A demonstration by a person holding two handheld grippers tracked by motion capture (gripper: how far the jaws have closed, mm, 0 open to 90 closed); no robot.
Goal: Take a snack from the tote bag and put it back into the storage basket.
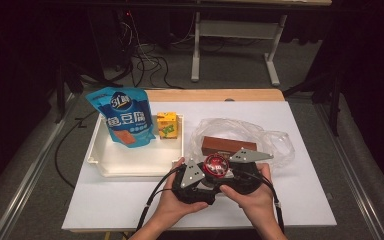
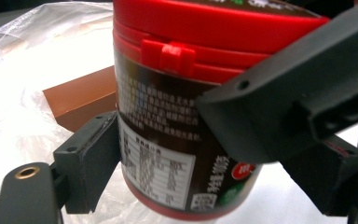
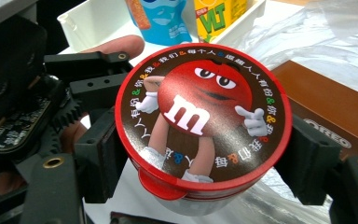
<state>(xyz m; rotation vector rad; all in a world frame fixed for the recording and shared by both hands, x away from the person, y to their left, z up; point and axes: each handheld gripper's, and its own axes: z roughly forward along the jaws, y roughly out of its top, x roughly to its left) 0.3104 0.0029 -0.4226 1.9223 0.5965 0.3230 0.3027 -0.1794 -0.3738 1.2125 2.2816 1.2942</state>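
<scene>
A round candy can with a red lid [image 1: 215, 165] is held just above the table's front, between both hands. My right gripper [image 3: 203, 168] is shut on the can [image 3: 203, 116], a black pad pressed to each side under the lid. My left gripper [image 2: 205, 177] comes at the can [image 2: 168, 140] from the other side and stands open around its lower part. Its left pad [image 2: 95, 161] is at the label, and a slit of white shows before the other pad. One finger of the right gripper [image 2: 284, 93] crosses in front.
A brown biscuit box [image 1: 228, 145] lies on a crumpled clear plastic bag [image 1: 275, 142] right behind the can. To the left, a white tray [image 1: 130, 162] holds a blue snack pouch [image 1: 125, 116] and a yellow drink carton [image 1: 167, 125]. The table's front edge is near the wrists.
</scene>
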